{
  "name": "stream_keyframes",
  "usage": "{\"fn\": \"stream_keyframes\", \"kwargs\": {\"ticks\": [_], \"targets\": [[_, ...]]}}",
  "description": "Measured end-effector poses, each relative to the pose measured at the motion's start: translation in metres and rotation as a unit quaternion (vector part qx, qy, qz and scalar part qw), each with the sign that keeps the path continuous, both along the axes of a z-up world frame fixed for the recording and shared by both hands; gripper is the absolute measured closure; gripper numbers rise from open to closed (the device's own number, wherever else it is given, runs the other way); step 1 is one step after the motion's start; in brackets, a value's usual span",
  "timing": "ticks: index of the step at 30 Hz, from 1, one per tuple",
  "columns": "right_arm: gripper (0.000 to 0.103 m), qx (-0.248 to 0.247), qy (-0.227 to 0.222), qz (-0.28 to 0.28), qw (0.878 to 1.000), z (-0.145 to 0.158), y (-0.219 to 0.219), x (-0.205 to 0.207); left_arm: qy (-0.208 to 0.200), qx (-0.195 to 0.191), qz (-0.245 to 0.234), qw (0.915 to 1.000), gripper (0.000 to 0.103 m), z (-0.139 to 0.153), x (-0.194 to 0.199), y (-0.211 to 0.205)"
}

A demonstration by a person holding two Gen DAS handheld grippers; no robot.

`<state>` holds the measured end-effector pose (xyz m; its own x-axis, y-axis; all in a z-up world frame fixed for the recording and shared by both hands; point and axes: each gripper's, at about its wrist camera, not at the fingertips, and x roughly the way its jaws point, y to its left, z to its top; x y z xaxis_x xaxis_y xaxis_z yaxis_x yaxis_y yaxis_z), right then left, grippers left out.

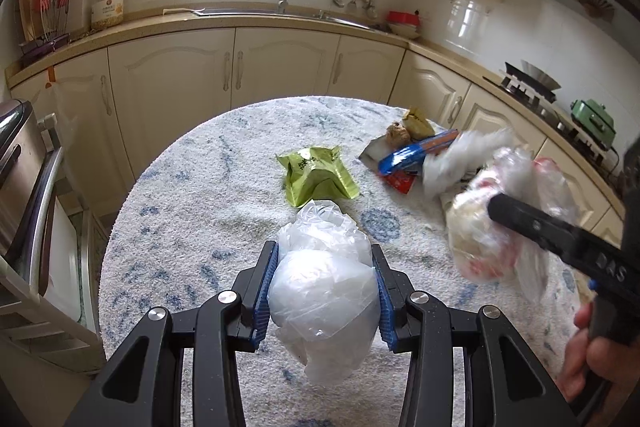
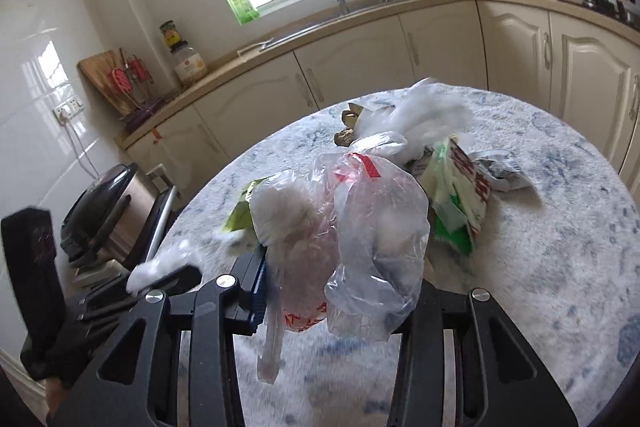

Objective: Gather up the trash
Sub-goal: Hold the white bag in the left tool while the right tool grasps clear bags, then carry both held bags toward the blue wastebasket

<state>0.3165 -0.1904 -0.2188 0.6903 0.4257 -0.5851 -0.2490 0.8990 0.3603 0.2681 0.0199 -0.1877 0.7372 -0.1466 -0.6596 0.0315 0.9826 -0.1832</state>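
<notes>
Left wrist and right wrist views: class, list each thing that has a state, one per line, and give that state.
Left tongs: shut on crumpled white plastic bag, lifted.
Right tongs: shut on clear plastic bag with red print, hanging.
Green foil snack packet: torn open, lying on table.
Blue wrapper: crumpled, on table.
Cream cabinet doors: closed.

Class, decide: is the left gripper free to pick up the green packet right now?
Probably not: the left gripper is already shut on a white plastic bag, though the green packet lies unobstructed just ahead.
</notes>
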Motion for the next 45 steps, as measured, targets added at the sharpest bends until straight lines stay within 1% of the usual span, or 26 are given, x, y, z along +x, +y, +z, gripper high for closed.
{"fn": "stream_keyframes", "kwargs": {"ticks": [4,7,13,16,22,29,33,34,37,42,45], "targets": [[0.063,-0.004,-0.009,-0.01,1.0,0.009,-0.013,-0.019,-0.01,0.003,-0.011,0.9999,0.064,0.012,-0.007,-0.013],[0.063,-0.001,-0.023,-0.021,1.0,0.021,-0.028,-0.031,-0.023,0.008,-0.022,0.9994,0.064,0.025,-0.012,-0.026],[0.063,0.004,-0.061,-0.057,0.996,0.055,-0.067,-0.057,-0.062,0.013,-0.05,0.9967,0.064,0.059,-0.026,-0.057],[0.063,0.003,-0.079,-0.079,0.994,0.072,-0.092,-0.07,-0.082,0.014,-0.071,0.994,0.064,0.076,-0.031,-0.078],[0.063,-0.009,-0.108,-0.134,0.985,0.097,-0.146,-0.099,-0.111,0.015,-0.124,0.9859,0.064,0.102,-0.033,-0.128],[0.063,-0.022,-0.121,-0.207,0.971,0.107,-0.21,-0.133,-0.138,0.014,-0.191,0.9717,0.064,0.12,-0.025,-0.194],[0.063,-0.031,-0.116,-0.249,0.961,0.102,-0.246,-0.15,-0.136,0.012,-0.235,0.9624,0.064,0.118,-0.011,-0.238],[0.063,-0.034,-0.112,-0.261,0.958,0.099,-0.256,-0.154,-0.132,0.01,-0.248,0.9596,0.064,0.115,-0.008,-0.251],[0.063,-0.036,-0.094,-0.292,0.951,0.084,-0.287,-0.164,-0.11,0.008,-0.284,0.9526,0.064,0.104,0.017,-0.285],[0.063,-0.028,-0.041,-0.343,0.938,0.037,-0.343,-0.174,-0.056,0.014,-0.344,0.9373,0.064,0.073,0.058,-0.358],[0.063,-0.026,0.005,-0.368,0.929,-0.003,-0.377,-0.176,-0.006,0.019,-0.372,0.9282,0.064,0.042,0.089,-0.397]]}}
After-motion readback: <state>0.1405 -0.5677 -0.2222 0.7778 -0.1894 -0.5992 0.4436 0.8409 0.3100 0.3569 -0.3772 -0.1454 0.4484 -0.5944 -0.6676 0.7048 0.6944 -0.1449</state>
